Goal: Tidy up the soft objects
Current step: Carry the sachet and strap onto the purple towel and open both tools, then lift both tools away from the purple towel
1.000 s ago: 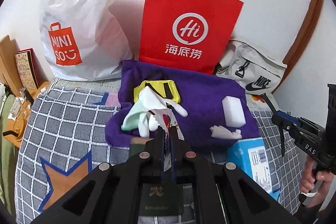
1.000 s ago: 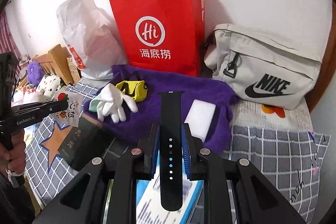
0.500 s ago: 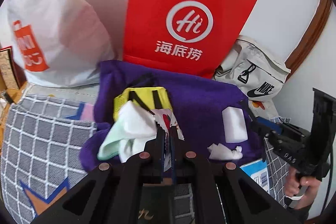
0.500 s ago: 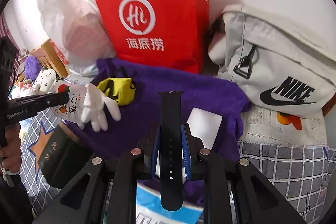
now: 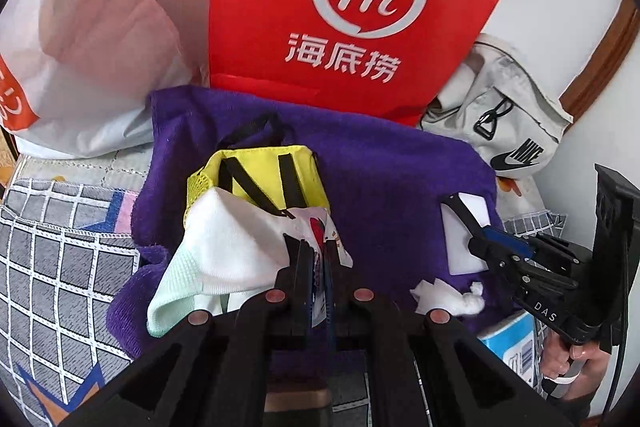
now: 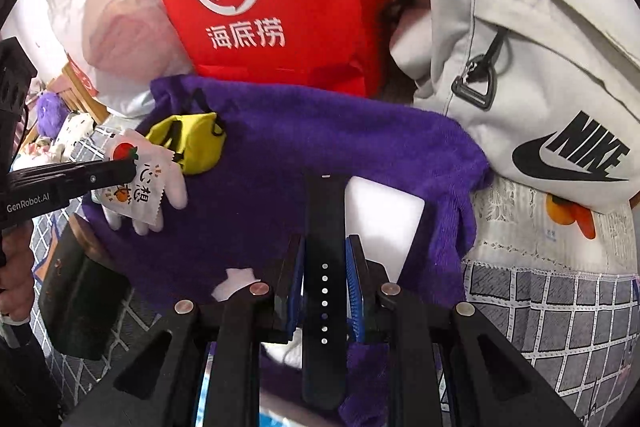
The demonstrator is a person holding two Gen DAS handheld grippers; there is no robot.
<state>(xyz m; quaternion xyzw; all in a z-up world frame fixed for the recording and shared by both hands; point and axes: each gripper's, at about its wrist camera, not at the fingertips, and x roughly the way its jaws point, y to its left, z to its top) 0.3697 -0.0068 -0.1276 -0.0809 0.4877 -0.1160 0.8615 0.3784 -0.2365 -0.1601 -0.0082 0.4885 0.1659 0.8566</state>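
Observation:
A purple towel (image 5: 400, 179) lies spread on the checked cover. On it rest a yellow pouch (image 5: 260, 179), a white glove (image 5: 224, 247), a white sponge block (image 5: 468, 239) and a crumpled tissue (image 5: 444, 297). My left gripper (image 5: 314, 251) is shut on a small white packet (image 6: 136, 183) printed with red fruit, and hangs just over the glove. My right gripper (image 6: 325, 247) is shut on a black watch strap (image 6: 325, 219), low over the sponge block (image 6: 384, 219) at the towel's right side.
A red paper bag (image 5: 360, 7), a white plastic bag (image 5: 80, 39) and a grey Nike bag (image 6: 520, 87) stand against the wall behind the towel. A dark box (image 6: 80, 287) and a blue carton (image 5: 510, 343) lie at the towel's near edge.
Both grippers have moved forward and down toward the purple towel, each with its object still in its grip. The bags and the towel now fill more of both views.

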